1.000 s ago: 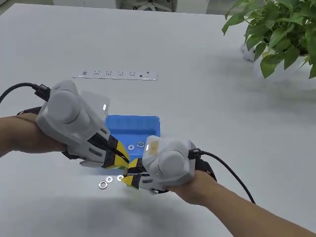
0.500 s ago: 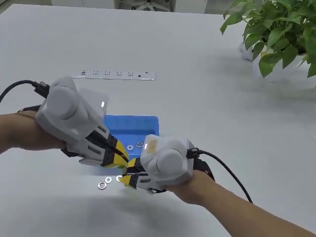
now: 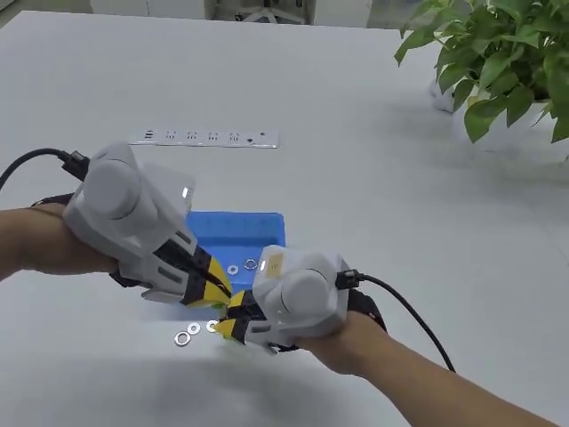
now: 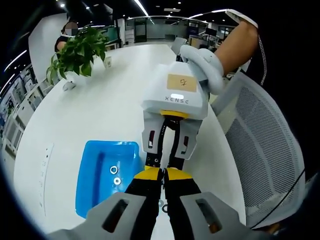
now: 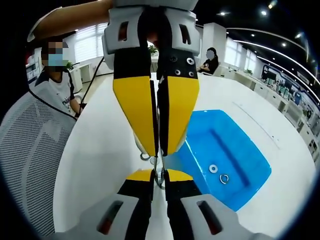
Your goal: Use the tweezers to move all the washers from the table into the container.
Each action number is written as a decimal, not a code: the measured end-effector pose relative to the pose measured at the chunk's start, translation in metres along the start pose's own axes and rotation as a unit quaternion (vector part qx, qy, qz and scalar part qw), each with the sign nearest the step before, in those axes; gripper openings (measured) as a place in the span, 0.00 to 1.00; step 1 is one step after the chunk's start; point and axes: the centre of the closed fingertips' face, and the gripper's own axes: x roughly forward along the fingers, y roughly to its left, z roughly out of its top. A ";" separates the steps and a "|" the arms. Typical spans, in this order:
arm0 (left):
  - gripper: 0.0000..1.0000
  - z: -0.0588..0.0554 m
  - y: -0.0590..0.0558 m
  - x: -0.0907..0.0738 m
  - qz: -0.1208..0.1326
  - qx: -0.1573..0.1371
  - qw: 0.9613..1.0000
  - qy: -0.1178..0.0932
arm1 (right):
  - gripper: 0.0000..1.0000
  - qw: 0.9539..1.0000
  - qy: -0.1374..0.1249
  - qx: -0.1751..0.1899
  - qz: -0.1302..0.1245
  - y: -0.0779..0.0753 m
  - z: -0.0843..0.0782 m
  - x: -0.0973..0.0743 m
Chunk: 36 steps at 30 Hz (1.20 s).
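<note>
In the head view we see the left gripper (image 3: 213, 286) coming in from the left of the frame and the right gripper (image 3: 227, 325) coming in from the lower centre, each held in a hand, with their yellow tips meeting just below the near edge of the blue container (image 3: 267, 218). In the right gripper view our own two jaws stand almost together, with only a narrow slit between the tips. In that slit sits a thin metal sliver, the tweezers (image 5: 160, 172), clamped between them. Directly above, in the same view, the left gripper's broad yellow pads (image 5: 134, 115) are also pressed nearly shut, with only a dark line left between them. We cannot tell whether the tweezers reach up into that line. The left gripper view shows the same meeting from the other side: its jaws are drawn close at the bottom centre and the right gripper's white housing is above them.

Three washers on the table (image 3: 182, 338) lie in a short row on the white table (image 3: 356, 178), just left of the right gripper's tips in the lower left-centre of the head view. Two washers in the container (image 3: 233, 269) rest on its blue floor near its near edge, close beside the left gripper's jaws.

A white power strip (image 3: 204, 138) lies in the upper left of the head view and a potted plant (image 3: 498, 53) stands at the upper right
</note>
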 end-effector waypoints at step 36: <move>0.05 0.024 -0.012 -0.030 0.005 0.001 1.000 0.003 | 0.10 1.000 -0.024 0.001 -0.004 0.010 0.033 -0.024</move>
